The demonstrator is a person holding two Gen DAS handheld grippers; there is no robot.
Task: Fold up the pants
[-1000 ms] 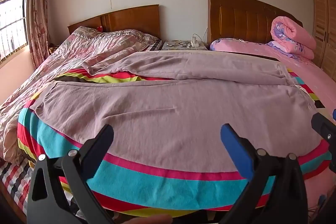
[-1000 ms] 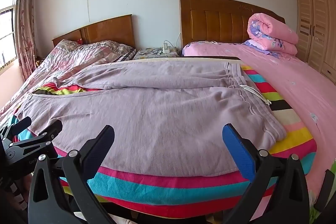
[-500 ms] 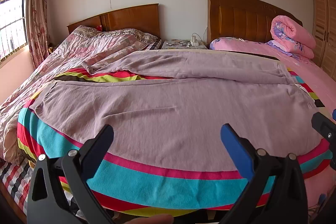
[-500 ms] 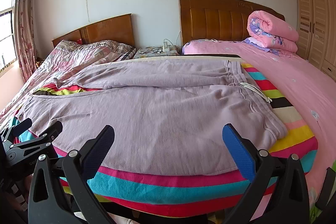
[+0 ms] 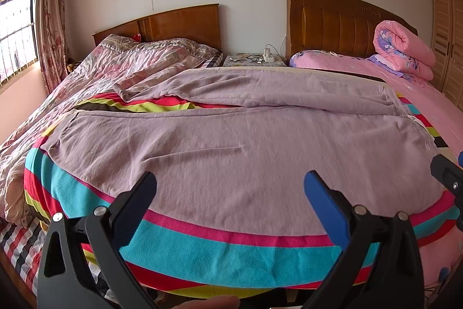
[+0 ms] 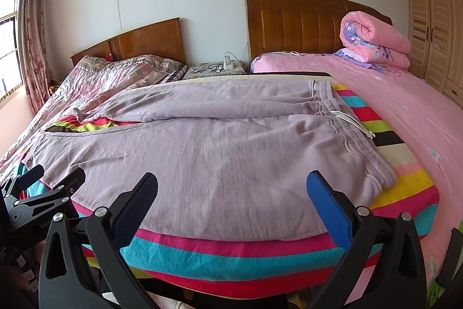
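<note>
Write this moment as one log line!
pants: flat, unfolded | left gripper: open, empty | right gripper: open, empty | blanket: underneath

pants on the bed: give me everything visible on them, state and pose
The mauve, soft knit-looking pants lie unfolded and mostly flat on the striped multicolour blanket, legs running left, ribbed elastic waistband at the right with a white drawstring trailing off it. The near leg is spread smooth with light creases; the far leg lies wrinkled, its cuff end rumpled at the left. The legs are apart at the left, showing blanket stripes between them. Neither set of tongs touches the fabric; both are open near its near edge.
</note>
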